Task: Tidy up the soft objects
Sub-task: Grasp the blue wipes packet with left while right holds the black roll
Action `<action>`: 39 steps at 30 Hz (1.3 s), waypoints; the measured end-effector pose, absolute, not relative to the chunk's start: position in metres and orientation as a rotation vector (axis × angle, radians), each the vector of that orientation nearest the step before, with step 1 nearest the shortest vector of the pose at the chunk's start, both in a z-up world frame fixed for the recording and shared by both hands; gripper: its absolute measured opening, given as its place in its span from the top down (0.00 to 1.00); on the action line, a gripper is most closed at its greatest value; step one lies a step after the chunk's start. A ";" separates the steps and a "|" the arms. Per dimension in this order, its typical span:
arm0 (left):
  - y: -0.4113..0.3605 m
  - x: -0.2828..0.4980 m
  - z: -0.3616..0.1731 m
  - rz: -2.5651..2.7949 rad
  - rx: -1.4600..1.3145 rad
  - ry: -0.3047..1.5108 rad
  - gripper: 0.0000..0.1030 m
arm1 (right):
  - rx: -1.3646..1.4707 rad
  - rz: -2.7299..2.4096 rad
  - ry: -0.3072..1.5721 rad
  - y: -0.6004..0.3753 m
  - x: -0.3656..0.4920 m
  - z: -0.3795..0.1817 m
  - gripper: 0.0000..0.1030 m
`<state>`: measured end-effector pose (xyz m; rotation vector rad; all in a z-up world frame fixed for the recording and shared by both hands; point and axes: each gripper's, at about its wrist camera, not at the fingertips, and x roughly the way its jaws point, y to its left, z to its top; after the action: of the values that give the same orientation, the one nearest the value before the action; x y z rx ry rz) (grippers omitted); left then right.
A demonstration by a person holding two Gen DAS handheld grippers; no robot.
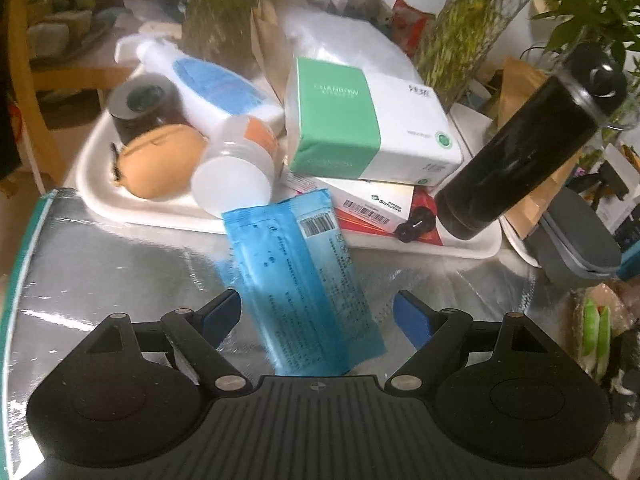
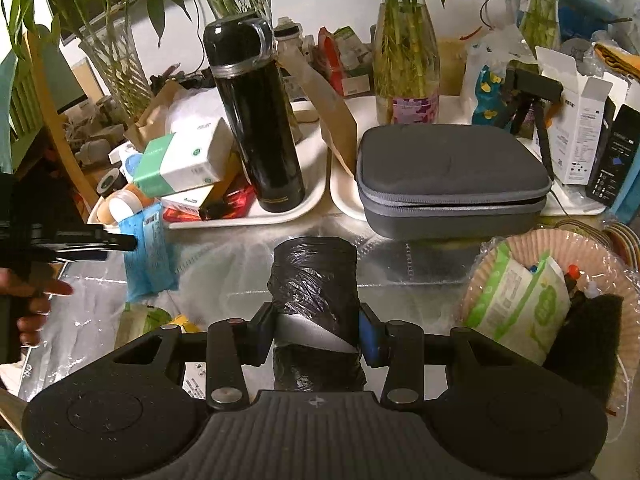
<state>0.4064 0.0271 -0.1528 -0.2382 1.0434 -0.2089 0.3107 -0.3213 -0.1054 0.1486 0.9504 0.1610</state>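
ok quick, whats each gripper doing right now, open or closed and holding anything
Left gripper: open, fingers either side of the blue packet, not clamped on it.
Right gripper: closed on the roll of black bags.

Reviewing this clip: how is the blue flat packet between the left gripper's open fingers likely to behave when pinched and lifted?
The blue packet looks thin and flat, so it is probably light and may droop where the left gripper does not support it. Its glossy film could be slippery. Its far end lies against the white tray, so it might drag there at first.
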 end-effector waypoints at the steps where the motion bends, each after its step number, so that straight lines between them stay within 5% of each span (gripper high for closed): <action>1: 0.025 0.410 -0.156 -0.200 -0.239 1.053 0.18 | 0.150 0.164 0.950 -0.322 0.311 -0.105 0.56; 15: -0.005 0.423 -0.181 -0.113 -0.084 1.053 0.19 | 0.152 0.177 0.938 -0.322 0.311 -0.102 0.56; 23: -0.016 0.412 -0.177 -0.175 0.050 1.052 0.32 | 0.143 0.177 0.929 -0.322 0.309 -0.099 0.56; 39: 0.001 0.395 -0.107 -0.255 0.100 0.865 0.33 | 0.139 0.192 0.895 -0.316 0.301 -0.085 0.56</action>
<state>0.3952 0.0010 -0.1073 0.0999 0.8655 -0.2555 0.3015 -0.3161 -0.0848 0.1389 0.8946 0.1921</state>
